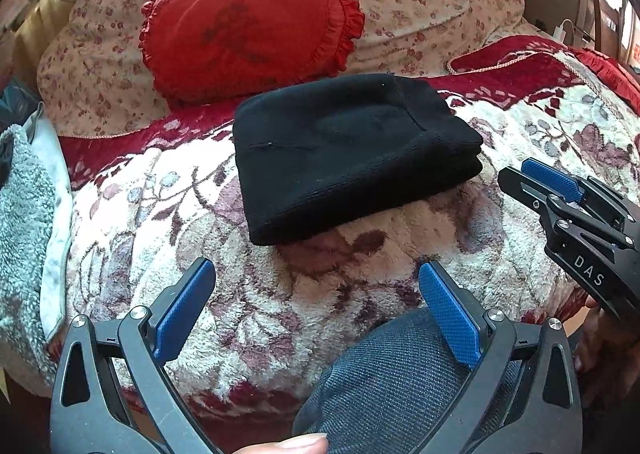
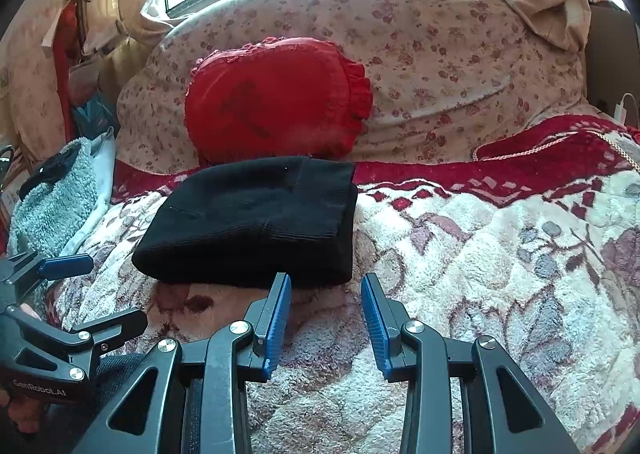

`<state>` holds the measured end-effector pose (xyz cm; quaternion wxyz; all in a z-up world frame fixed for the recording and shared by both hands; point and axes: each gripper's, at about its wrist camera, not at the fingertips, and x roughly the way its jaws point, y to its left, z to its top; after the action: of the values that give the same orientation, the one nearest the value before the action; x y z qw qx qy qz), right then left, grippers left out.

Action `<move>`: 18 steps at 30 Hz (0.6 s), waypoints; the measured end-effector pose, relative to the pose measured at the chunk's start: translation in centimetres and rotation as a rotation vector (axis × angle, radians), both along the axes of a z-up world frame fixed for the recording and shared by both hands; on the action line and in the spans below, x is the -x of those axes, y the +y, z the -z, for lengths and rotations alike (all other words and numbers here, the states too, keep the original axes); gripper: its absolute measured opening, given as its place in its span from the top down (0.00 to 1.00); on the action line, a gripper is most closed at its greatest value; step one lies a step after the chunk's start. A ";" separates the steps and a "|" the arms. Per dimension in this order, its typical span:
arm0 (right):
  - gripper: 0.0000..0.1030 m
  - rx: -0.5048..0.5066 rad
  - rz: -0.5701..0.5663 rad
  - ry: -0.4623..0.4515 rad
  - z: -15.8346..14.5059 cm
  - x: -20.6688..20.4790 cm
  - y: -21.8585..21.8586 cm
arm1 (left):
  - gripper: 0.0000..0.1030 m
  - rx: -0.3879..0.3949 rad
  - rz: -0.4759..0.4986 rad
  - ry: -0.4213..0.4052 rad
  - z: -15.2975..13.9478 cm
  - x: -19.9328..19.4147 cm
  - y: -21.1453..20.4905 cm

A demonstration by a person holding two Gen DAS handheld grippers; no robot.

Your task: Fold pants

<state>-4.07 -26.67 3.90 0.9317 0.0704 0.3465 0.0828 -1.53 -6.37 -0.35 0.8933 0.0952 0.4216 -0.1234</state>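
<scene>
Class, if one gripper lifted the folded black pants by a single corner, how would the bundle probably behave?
The black pants look like soft knit stacked in layers, so they would probably droop and unfold. They seem light. On the fuzzy blanket, a push would likely drag and bunch them, not slide them.

The bed is spread with a plush cream blanket point(image 2: 500, 254) patterned with maroon flowers and edged in a deep red border along its far side. The folded black pants point(image 1: 344, 154) lie on it, toward the far edge. Behind them a red ruffled cushion point(image 1: 248, 26) leans on a floral pillow point(image 2: 460, 66). A grey-blue towel point(image 1: 22, 206) lies at the left edge.
</scene>
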 end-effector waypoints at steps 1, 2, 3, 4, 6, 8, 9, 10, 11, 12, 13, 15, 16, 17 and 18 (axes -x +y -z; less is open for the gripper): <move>0.66 0.000 0.000 0.001 0.0 0.0 0.0 | 0.01 -0.001 -0.001 0.001 0.0 0.0 0.0; 0.66 0.000 0.000 0.002 0.0 0.0 0.0 | 0.01 -0.001 -0.002 0.001 0.0 0.0 0.0; 0.66 0.000 0.000 0.000 -0.1 0.0 0.0 | 0.01 -0.001 -0.001 0.002 0.0 0.0 0.0; 0.66 -0.001 0.000 -0.002 -0.1 0.0 0.0 | 0.01 -0.001 -0.001 0.003 0.0 0.0 -0.1; 0.66 0.000 0.001 0.000 0.0 0.0 0.0 | 0.01 0.001 -0.002 0.007 0.1 0.0 0.0; 0.66 -0.001 -0.001 0.001 -0.1 0.0 -0.1 | 0.01 0.003 -0.002 0.008 0.1 -0.1 0.0; 0.66 0.000 -0.001 0.001 -0.1 0.0 0.0 | 0.01 0.003 -0.003 0.010 0.1 -0.1 0.0; 0.66 -0.001 -0.001 0.000 -0.1 0.0 0.0 | 0.01 0.003 -0.004 0.011 0.2 -0.1 0.0; 0.66 -0.002 -0.002 0.001 -0.1 0.0 0.0 | 0.01 0.004 -0.003 0.012 0.2 -0.2 0.1; 0.66 -0.001 -0.001 0.002 -0.1 0.0 0.0 | 0.01 0.003 -0.003 0.011 0.2 -0.2 0.1; 0.66 0.000 -0.001 0.001 -0.1 0.0 0.0 | 0.01 0.002 -0.004 0.012 0.2 -0.2 0.1; 0.66 -0.001 -0.002 0.002 -0.1 0.0 0.0 | 0.01 0.003 -0.002 0.016 0.2 -0.2 0.1; 0.66 0.000 -0.001 0.002 -0.1 0.0 0.0 | 0.01 0.003 -0.002 0.017 0.2 -0.2 0.1; 0.66 -0.001 -0.001 0.001 -0.1 0.0 0.0 | 0.01 0.002 -0.002 0.019 0.2 -0.2 0.1; 0.66 -0.002 -0.001 0.001 -0.1 0.0 0.0 | 0.01 0.001 -0.001 0.019 0.2 -0.2 0.0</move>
<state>-4.09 -26.70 4.04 0.9314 0.0711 0.3471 0.0838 -1.34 -6.36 -0.54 0.8894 0.0933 0.4299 -0.1238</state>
